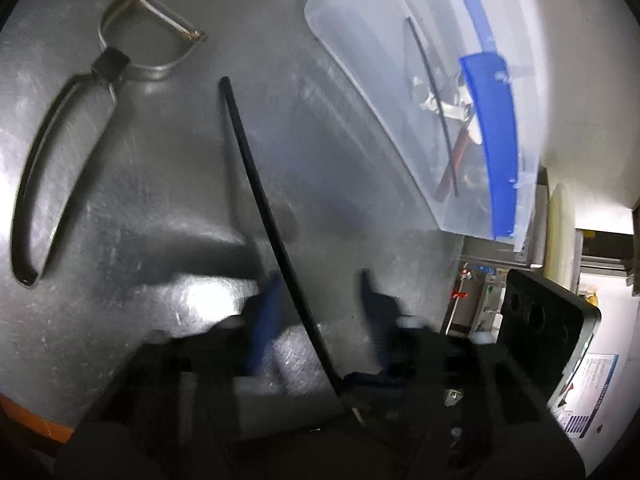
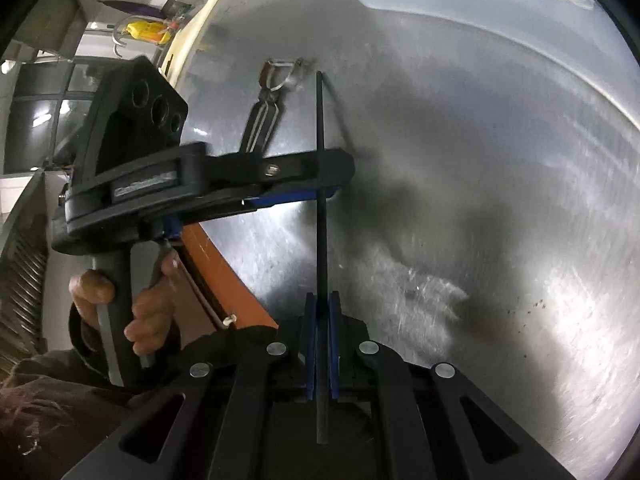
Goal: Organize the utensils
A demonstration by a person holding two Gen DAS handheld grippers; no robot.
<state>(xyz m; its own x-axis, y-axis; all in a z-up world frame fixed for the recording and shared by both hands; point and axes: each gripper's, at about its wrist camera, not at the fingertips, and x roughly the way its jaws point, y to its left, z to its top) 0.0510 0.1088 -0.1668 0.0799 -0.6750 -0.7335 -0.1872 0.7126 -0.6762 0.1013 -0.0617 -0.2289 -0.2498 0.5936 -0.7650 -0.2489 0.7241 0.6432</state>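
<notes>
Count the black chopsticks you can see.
2. One chopstick is clamped in the right gripper, passing between the left gripper's jaws. The other chopstick lies in the clear bin. More may be hidden among the bin's contents.

A scratched steel worktop (image 1: 168, 208) fills most of the view, an orange strip (image 2: 216, 264) running along its edge. Past that edge hangs something yellow (image 2: 146, 32), and a printed notice (image 1: 588, 396) shows lower down
</notes>
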